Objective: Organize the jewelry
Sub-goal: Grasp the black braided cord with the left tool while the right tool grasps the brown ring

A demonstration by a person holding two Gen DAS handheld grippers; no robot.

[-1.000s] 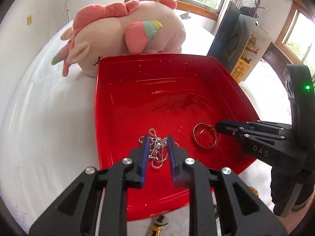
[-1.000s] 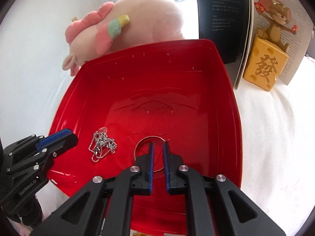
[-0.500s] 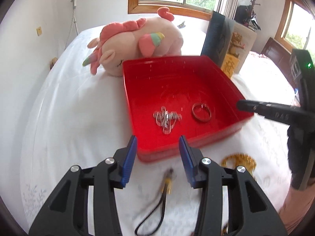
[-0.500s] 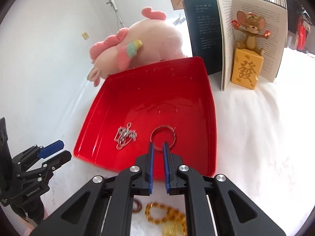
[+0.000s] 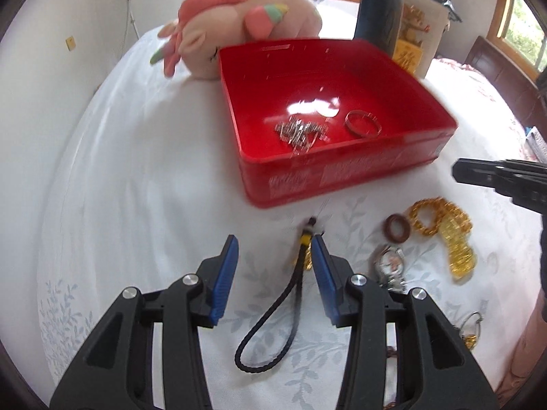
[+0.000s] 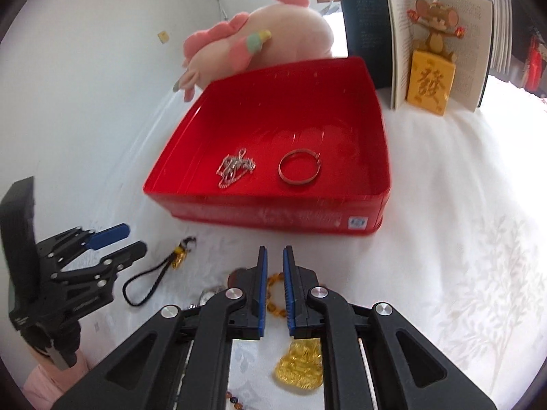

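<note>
A red tray [image 5: 345,177] [image 6: 266,205] on the white bedspread holds a silver chain [image 5: 301,131] [image 6: 236,167] and a metal bangle [image 5: 362,124] [image 6: 299,167]. My left gripper [image 5: 273,242] [image 6: 116,239] hovers open over the cloth in front of the tray, its right finger beside the gold charm of a black cord [image 5: 273,324] [image 6: 147,283]. My right gripper [image 6: 274,251] [image 5: 495,177] is shut and empty above a gold bead bracelet with pendant [image 5: 444,229] [image 6: 301,365]. A brown ring [image 5: 398,227] and a watch [image 5: 389,263] lie between the cord and the bracelet.
A pink plush unicorn [image 5: 246,24] [image 6: 259,41] lies behind the tray. An open book [image 6: 393,34] stands at the back right with a mouse figurine on a gold block [image 6: 432,78] in front of it. More small jewelry [image 5: 471,328] lies at the near right.
Both grippers have drawn back out of the tray to the cloth in front of it. The left one let go of the silver chain and opened. The right one stayed shut.
</note>
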